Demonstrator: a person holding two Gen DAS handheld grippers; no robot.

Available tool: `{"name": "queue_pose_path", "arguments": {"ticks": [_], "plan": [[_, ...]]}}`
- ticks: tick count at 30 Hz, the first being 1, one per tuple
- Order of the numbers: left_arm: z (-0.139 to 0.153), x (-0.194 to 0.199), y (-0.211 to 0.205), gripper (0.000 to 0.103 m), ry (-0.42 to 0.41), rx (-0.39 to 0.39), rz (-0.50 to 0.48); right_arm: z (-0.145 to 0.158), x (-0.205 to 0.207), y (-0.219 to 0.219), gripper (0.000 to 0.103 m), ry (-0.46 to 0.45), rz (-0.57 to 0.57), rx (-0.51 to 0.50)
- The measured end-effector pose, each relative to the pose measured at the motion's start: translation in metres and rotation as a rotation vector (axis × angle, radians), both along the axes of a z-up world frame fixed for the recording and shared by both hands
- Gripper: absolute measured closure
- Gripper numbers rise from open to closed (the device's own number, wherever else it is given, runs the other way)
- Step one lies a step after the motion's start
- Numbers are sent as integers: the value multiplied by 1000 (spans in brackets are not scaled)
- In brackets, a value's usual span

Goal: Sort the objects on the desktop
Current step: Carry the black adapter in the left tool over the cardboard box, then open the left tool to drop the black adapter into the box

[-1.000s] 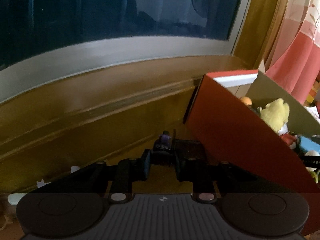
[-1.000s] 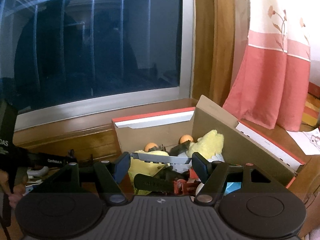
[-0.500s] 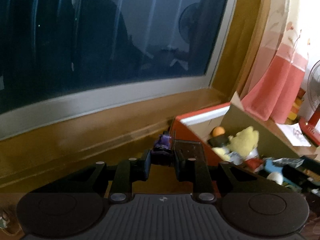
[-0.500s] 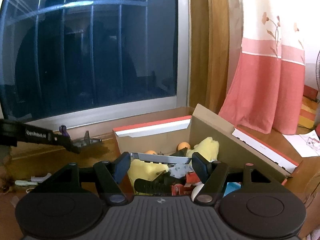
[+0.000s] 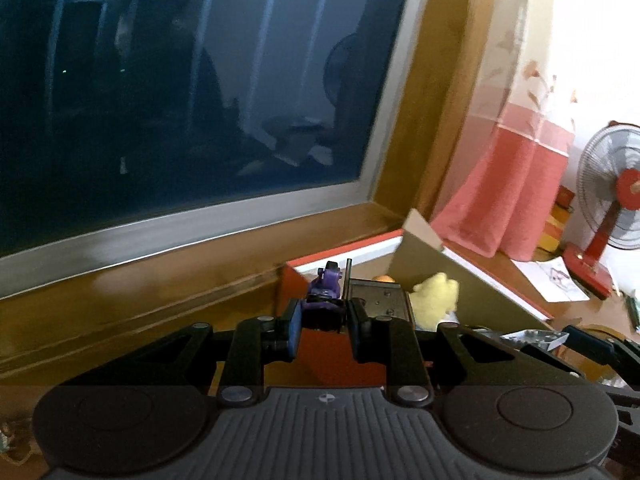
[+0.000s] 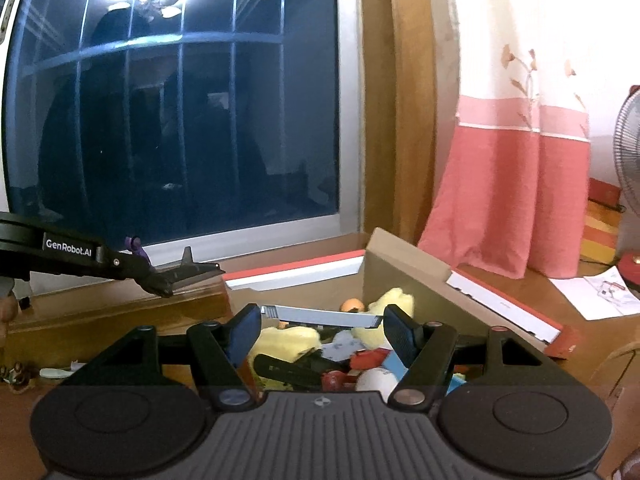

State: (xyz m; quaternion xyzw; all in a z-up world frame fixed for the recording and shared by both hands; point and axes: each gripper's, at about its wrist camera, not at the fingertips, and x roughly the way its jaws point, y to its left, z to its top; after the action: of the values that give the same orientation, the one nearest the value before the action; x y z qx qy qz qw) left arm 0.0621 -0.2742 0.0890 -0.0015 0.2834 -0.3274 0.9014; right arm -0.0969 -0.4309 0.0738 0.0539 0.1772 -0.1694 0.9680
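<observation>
L gripper (image 5: 323, 322) clamps a purple toy figure (image 5: 325, 288), held just left of the red cardboard box (image 5: 340, 354); a dark flat piece behind it is hard to identify. R gripper (image 6: 320, 330) hangs wide open w/ nothing between its fingers, over the box's jumble: yellow plush (image 6: 390, 300), white bar (image 6: 320, 316), rest half hidden.

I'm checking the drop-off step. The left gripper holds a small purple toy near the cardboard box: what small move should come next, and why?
Probably carry the left gripper a little farther right over the cardboard box before opening. In the right wrist view the purple toy hangs short of the box's near wall, so releasing now would likely miss.
</observation>
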Motion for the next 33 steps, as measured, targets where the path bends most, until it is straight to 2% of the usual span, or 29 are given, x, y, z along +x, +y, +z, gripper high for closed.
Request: {"name": "queue_pose_path", "arguments": {"ticks": [9, 16, 33], "plan": [[2, -24, -43, 78, -19, 10, -102, 1, -34, -22, 33, -19, -87, 11], [-7, -32, -77, 78, -4, 12, -171, -3, -53, -41, 33, -9, -144, 15], [-20, -17, -96, 78, 29, 14, -164, -7, -44, -61, 33, 19, -132, 13]]}}
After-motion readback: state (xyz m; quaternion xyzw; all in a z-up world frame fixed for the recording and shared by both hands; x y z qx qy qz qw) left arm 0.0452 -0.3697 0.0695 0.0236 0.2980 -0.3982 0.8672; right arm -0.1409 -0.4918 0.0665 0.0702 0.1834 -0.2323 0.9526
